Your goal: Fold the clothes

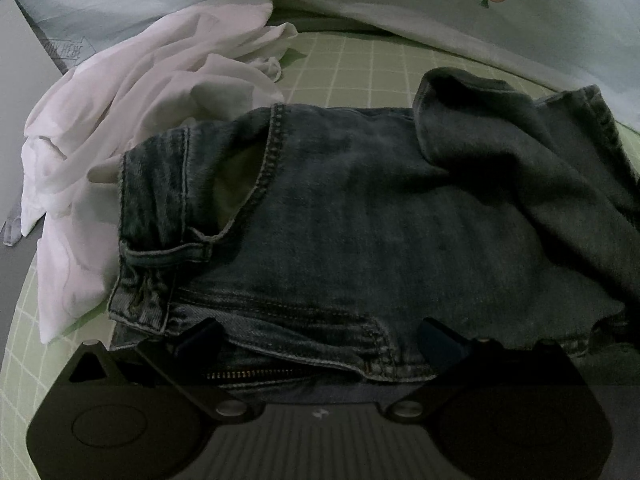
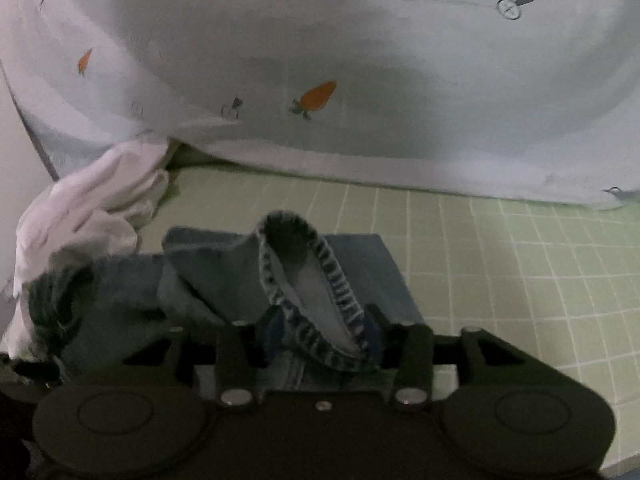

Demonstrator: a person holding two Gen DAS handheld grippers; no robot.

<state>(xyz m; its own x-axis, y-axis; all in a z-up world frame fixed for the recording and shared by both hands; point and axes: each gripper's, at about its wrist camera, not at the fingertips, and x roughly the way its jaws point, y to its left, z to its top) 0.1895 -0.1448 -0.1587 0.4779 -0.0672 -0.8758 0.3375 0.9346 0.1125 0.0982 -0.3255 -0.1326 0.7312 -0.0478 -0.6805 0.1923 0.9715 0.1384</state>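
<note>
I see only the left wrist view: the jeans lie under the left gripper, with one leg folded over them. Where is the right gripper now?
Observer: The right gripper is at the hem of the jeans; the hem lies between its fingers.
Operator: Does it grip the hem?
Observer: No. Its jaws stand apart, and the pads do not seem to press the cloth.
Operator: Is the hem flat?
Observer: No, it stands up as an open loop.
</note>
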